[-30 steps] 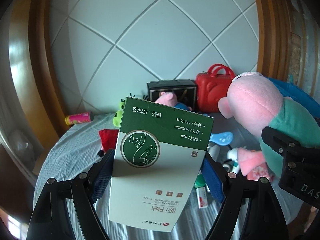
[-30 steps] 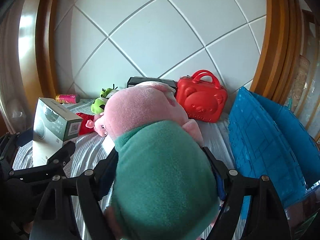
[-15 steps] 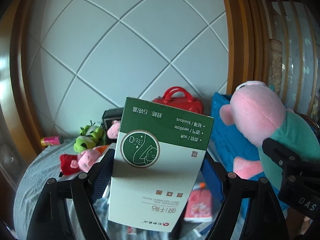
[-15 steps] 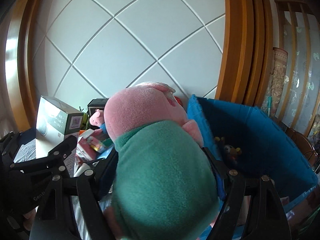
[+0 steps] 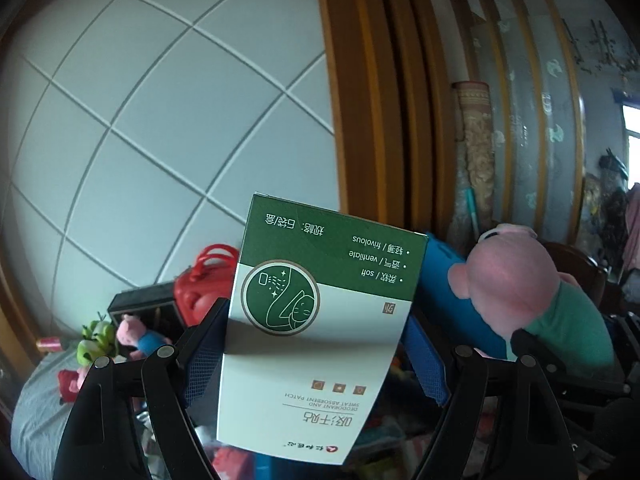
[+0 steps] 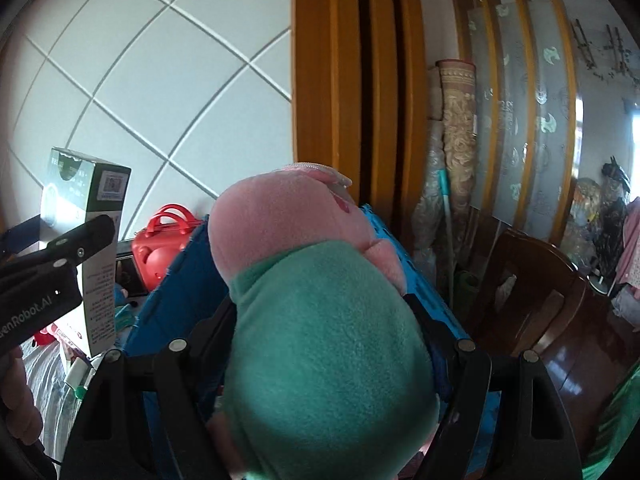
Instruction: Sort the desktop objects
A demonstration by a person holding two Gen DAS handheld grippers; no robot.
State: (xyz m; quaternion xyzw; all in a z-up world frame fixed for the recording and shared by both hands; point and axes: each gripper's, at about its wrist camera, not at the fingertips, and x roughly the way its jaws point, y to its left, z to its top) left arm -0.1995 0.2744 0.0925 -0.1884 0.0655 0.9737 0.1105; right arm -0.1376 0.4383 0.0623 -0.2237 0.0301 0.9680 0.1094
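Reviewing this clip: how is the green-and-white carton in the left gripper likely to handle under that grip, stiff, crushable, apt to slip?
The green-and-white carton looks like thin printed card, so probably light. Its faces stay flat between the left gripper pads, so it seems stiff enough, though a harder squeeze might dent it. It sits tilted in the grip; its smooth finish could let it pivot or slip.

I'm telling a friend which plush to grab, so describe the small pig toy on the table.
Start at the red bear-face case by the quilted wall. Just left sits a black box, and leaning at its front is the small pig plush. Unlike the green frog plush beside it, it's pink with a blue body.
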